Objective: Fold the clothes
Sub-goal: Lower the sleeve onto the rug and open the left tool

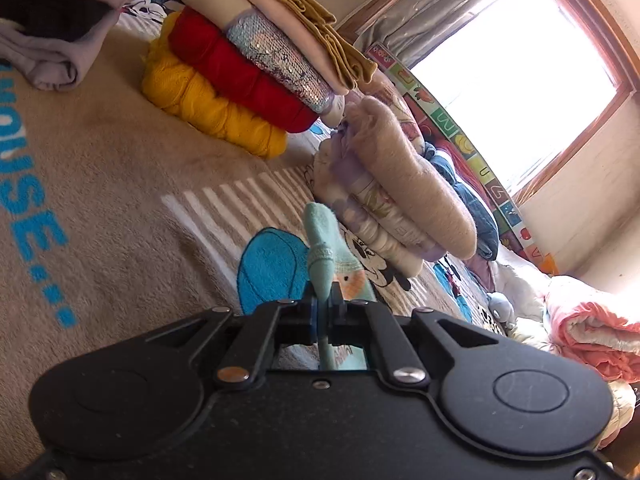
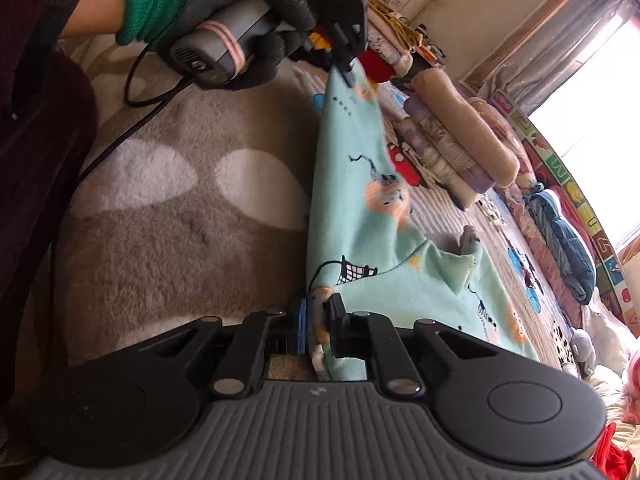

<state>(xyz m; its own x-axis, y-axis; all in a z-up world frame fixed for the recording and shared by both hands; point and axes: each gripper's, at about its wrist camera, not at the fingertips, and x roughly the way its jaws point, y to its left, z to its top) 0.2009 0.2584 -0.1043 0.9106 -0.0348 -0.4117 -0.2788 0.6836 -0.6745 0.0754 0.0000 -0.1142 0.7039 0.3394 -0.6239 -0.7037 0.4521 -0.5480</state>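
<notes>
Mint-green printed garment point(image 2: 360, 208) stretches taut between both grippers above the plush blanket point(image 2: 168, 240): the left gripper point(image 2: 347, 74) is clamped on its far edge, the right gripper point(image 2: 318, 320) pinches the near edge. Judging by this, a fold is under way; next, both held edges should travel together and lay down aligned, near the folded stack point(image 1: 256, 60).

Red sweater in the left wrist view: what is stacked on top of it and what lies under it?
On the red sweater: a sequinned garment, pale folds, a mustard cloth. Under it: a yellow knit. Anything between layers is hidden.
</notes>
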